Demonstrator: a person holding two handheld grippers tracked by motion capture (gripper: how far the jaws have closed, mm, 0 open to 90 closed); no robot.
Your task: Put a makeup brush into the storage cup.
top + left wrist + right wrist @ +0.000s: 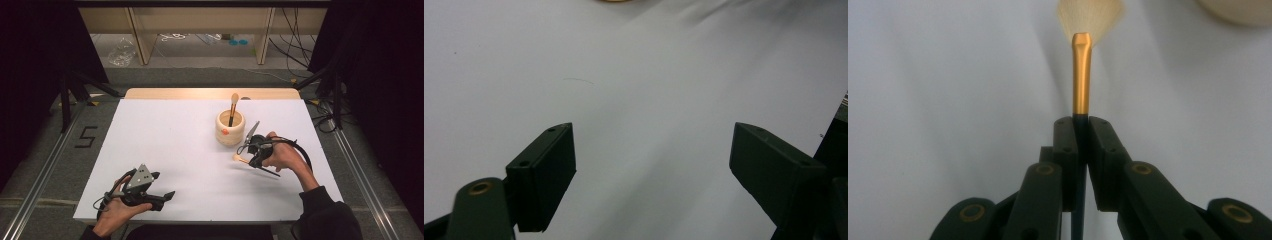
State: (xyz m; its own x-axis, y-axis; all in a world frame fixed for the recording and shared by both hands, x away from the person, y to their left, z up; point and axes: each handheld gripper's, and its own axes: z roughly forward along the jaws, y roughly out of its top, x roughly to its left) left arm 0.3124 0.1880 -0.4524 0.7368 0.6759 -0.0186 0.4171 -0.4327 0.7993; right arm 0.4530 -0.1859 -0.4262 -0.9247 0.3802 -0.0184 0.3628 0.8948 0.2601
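A makeup brush (1081,75) with a gold ferrule, pale bristles and a dark handle is clamped by its handle in my right gripper (1081,125), which is shut on it. In the high view that right gripper (248,152) hovers just right of a round wooden cup (230,129), with the held brush's (237,158) bristle end pointing left, low over the white table (175,145). A second brush (233,102) stands upright in the cup. My left gripper (162,185) rests near the table's front left edge. Its jaws are wide apart in the left gripper view (651,165), with nothing between them.
The cup's rim (1238,10) shows at the top right of the right gripper view. A wooden strip (210,93) borders the far edge of the table. Black stands and cables sit on the floor on both sides, and wooden furniture legs (140,35) stand behind.
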